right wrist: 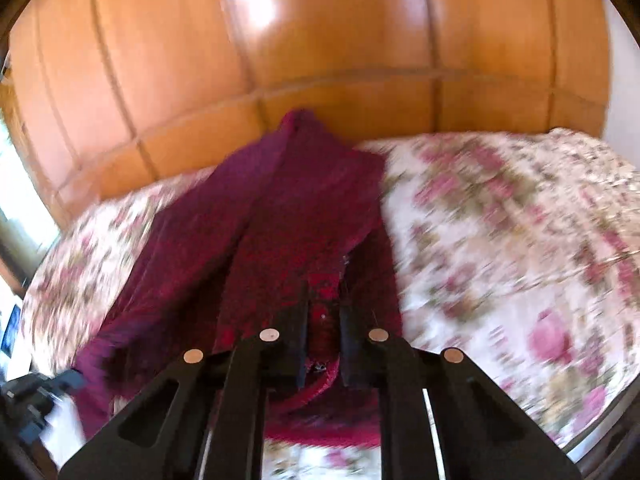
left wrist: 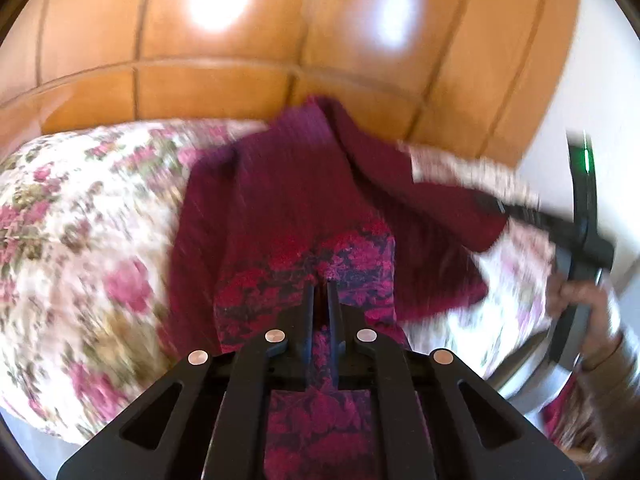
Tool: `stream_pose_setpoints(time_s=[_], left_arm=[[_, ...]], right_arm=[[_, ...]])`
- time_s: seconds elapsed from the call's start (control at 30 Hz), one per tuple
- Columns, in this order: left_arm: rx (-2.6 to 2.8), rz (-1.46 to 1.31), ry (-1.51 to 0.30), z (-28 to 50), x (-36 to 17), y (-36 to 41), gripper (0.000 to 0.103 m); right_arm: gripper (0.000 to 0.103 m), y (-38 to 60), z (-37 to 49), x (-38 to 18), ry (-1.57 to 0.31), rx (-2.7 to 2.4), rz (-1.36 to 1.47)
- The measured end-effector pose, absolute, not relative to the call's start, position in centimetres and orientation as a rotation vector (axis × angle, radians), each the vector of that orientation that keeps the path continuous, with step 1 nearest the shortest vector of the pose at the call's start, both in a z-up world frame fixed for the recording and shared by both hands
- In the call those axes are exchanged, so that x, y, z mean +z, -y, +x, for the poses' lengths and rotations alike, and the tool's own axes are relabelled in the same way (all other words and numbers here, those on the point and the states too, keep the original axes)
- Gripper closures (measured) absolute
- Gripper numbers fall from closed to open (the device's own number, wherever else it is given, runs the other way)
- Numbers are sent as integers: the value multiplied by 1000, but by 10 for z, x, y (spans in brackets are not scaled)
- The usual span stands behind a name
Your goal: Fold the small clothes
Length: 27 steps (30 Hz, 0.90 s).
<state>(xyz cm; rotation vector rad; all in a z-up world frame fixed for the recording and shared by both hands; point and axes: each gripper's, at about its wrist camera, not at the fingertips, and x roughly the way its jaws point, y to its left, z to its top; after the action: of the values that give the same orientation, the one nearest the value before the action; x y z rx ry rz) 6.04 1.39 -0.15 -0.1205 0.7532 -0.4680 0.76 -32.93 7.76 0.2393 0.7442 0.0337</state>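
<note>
wooden wardrobe panels (left wrist: 224, 92) stood behind a bed under a floral bedspread (left wrist: 80, 216). on it lay the maroon garment (left wrist: 280, 200), lifted at its near edge and draping away toward the far side. the left tongs (left wrist: 321, 292) were clenched on its patterned hem; the right tongs (right wrist: 323, 316) pinched another near part. it looked soft, light and limp, best held at corners or hems, kept taut between both grips.

Garment (left wrist: 280, 200) on bed (left wrist: 80, 220), before wardrobe (left wrist: 240, 40)
</note>
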Motion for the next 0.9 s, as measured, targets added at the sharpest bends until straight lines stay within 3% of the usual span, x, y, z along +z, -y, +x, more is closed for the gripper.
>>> stream_pose_setpoints(time_s=[0.3, 0.73, 0.9], left_arm=[[-223, -271, -684, 163, 31, -101, 103], [171, -206, -853, 284, -29, -188, 103], [306, -243, -924, 306, -55, -216, 103]], right_arm=[[92, 432, 64, 82, -729, -184, 379], [92, 529, 111, 15, -891, -437, 494], [87, 545, 108, -5, -936, -506, 510]])
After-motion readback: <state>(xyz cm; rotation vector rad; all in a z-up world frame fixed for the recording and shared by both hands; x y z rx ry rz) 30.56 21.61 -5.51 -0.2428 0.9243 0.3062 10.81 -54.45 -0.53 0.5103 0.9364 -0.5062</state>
